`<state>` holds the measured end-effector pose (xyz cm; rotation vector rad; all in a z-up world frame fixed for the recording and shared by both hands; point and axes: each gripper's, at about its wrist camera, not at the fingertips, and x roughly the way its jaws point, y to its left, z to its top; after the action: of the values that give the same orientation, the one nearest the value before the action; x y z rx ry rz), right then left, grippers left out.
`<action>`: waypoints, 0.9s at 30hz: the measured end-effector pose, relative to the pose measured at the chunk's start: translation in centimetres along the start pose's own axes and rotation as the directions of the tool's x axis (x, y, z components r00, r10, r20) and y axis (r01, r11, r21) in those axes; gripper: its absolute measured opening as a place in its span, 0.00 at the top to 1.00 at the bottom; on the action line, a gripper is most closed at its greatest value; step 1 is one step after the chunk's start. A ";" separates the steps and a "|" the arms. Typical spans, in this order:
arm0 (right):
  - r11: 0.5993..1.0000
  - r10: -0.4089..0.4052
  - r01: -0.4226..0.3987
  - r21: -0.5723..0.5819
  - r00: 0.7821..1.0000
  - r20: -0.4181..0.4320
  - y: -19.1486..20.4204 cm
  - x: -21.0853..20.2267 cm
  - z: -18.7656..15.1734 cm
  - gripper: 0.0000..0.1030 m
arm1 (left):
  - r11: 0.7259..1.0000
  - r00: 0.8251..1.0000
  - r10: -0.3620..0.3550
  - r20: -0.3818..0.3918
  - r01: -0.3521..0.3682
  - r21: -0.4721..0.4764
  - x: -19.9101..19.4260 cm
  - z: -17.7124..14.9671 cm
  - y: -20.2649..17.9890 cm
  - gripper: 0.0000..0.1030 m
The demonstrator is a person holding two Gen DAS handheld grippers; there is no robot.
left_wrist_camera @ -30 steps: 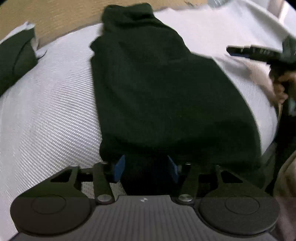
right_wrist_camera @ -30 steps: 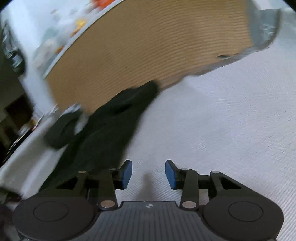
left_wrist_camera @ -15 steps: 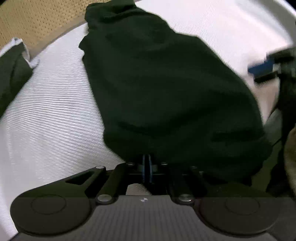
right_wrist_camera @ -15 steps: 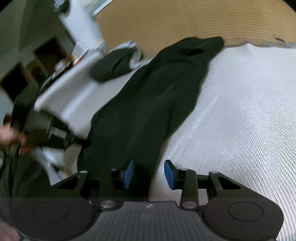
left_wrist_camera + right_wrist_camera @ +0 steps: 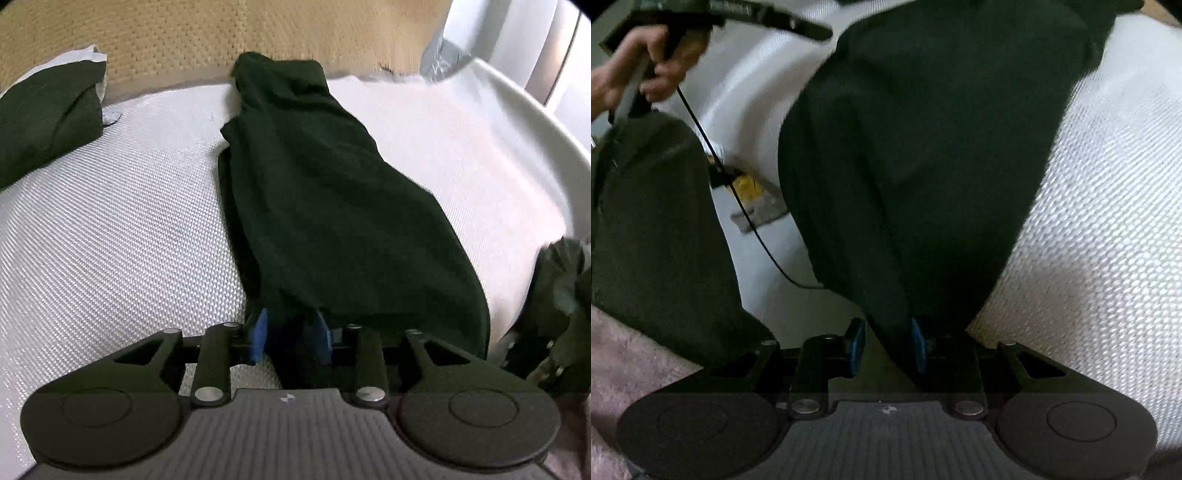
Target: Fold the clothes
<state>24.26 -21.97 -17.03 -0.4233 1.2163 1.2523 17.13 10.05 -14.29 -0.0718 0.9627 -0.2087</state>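
Observation:
A dark green garment [image 5: 332, 192] lies lengthwise on the white woven bed cover [image 5: 110, 240], its far end against the tan headboard. My left gripper [image 5: 291, 334] sits at the garment's near hem. Its jaws are opening, and dark cloth lies between the blue pads [image 5: 260, 334] without being pinched. In the right wrist view the same garment [image 5: 942, 147] hangs over the bed edge. My right gripper [image 5: 886, 345] is at its lowest corner, jaws closing. The cloth touches the right pad [image 5: 918, 347], and a gap shows at the left pad.
A folded dark garment [image 5: 48, 125] rests at the far left by the tan woven headboard [image 5: 184, 37]. In the right wrist view a hand [image 5: 631, 74] holds the other gripper, a black cable [image 5: 757, 229] trails over the floor, and a dark trouser leg [image 5: 653, 221] stands close.
The left gripper shut on the near hem, then its jaws parted again and it drew back. The right gripper swung from bare bed cover to the garment's near corner, jaws narrowing.

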 end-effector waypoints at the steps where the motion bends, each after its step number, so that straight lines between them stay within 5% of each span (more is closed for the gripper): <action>1: 1.000 0.004 -0.004 0.010 1.000 -0.019 -0.2 0.4 0.1 0.67 | 1.000 1.000 -0.005 0.006 0.005 -0.008 0.2 0.1 0.1 0.65; 13: 0.989 0.065 -0.057 0.140 0.997 -0.051 -1.2 0.3 -1.1 0.62 | 0.999 0.999 -0.052 0.005 0.052 0.001 1.1 0.2 -0.4 0.58; 18: 0.988 0.092 -0.068 0.141 0.981 -0.169 -0.1 2.3 -1.2 0.60 | 0.998 0.998 -0.054 -0.022 0.055 0.032 2.1 0.2 -1.2 0.58; 27: 0.978 0.044 -0.055 0.200 0.997 0.060 -1.4 -2.0 -0.9 0.60 | 0.995 0.995 -0.095 -0.033 0.096 0.010 2.3 0.0 -0.8 0.57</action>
<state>25.41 -24.14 -16.12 -0.2099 1.2984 1.1614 18.22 8.76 -16.01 -0.1040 0.9908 -0.3046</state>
